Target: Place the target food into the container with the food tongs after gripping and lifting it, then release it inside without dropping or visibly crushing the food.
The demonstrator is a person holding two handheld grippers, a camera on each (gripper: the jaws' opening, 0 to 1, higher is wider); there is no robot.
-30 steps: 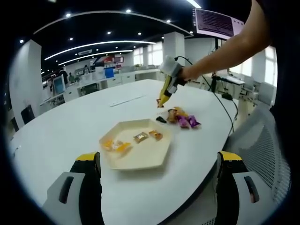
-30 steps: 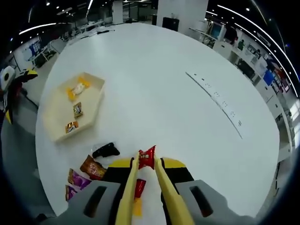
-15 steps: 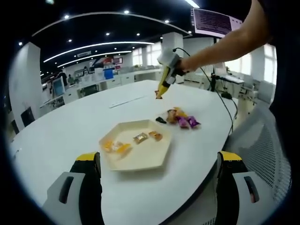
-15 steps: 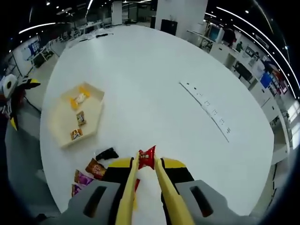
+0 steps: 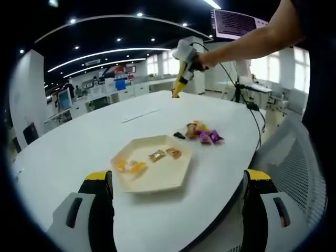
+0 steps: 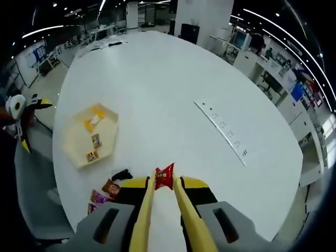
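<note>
In the right gripper view, my right gripper [image 6: 164, 181] holds yellow food tongs [image 6: 142, 220] shut on a red snack packet [image 6: 165, 176], high above the white table [image 6: 157, 84]. The cream hexagonal tray [image 6: 79, 147] lies far below to the left with several wrapped snacks in it. In the left gripper view, the tray [image 5: 157, 178] sits at centre in front of my open left gripper [image 5: 178, 210]. The right gripper with the tongs [image 5: 181, 79] hangs well above the table at the upper middle. Loose snack packets [image 5: 202, 132] lie to the right of the tray.
A black item [image 6: 122, 174] and loose packets [image 6: 105, 191] lie by the table edge near the tray. A strip of markings [image 6: 223, 131] crosses the table. A mesh chair [image 5: 291, 173] stands to the right of the table. Desks and pillars fill the office behind.
The right gripper has risen higher with the red packet held in the tongs; the table and tray look smaller and farther below. The left gripper has stayed put.
</note>
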